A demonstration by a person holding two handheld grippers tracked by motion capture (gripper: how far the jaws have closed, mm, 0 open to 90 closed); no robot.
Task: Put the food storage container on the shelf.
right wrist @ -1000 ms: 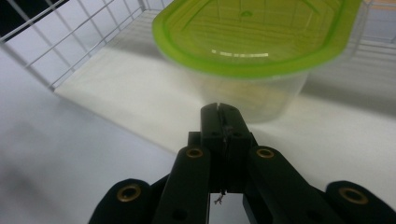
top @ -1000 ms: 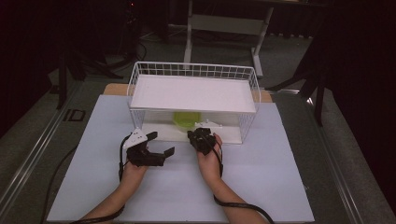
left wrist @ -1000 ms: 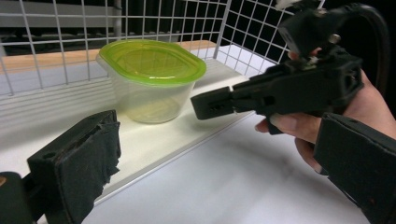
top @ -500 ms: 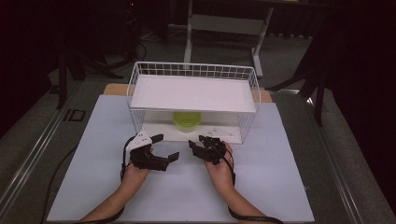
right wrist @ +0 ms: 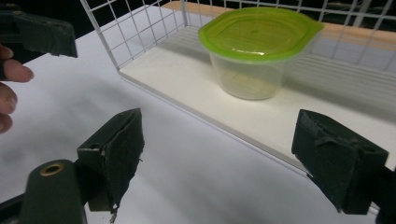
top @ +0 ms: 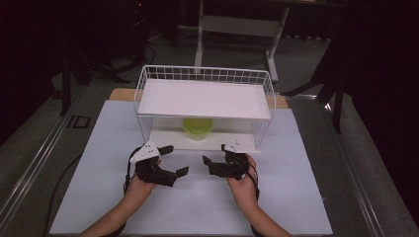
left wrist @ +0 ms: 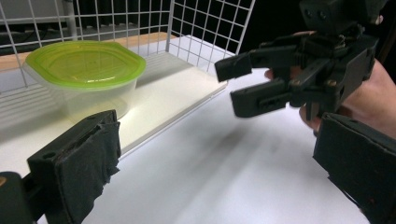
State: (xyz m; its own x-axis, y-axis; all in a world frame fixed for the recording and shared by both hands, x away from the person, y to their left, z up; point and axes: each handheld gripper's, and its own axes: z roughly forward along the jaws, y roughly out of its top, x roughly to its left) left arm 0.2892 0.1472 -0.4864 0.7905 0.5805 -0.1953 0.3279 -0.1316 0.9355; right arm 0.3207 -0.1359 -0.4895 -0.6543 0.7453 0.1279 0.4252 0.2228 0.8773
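High view: the left gripper [top: 169, 160] and right gripper [top: 216, 156] sit over the white table [top: 296, 197] just before the wire rack [top: 205, 98], both with jaws spread wide, holding and touching nothing. A clear tub with a green lid [right wrist: 259, 49] stands upright on the rack's lower shelf, apart from both.

Bare forearms, no sleeves. The left black plastic two-jaw gripper [top: 170, 160] carries a grey three-cornered plate; the right black gripper [top: 217, 156] trails a black cable. Jaw pads are dark, frayed fabric.
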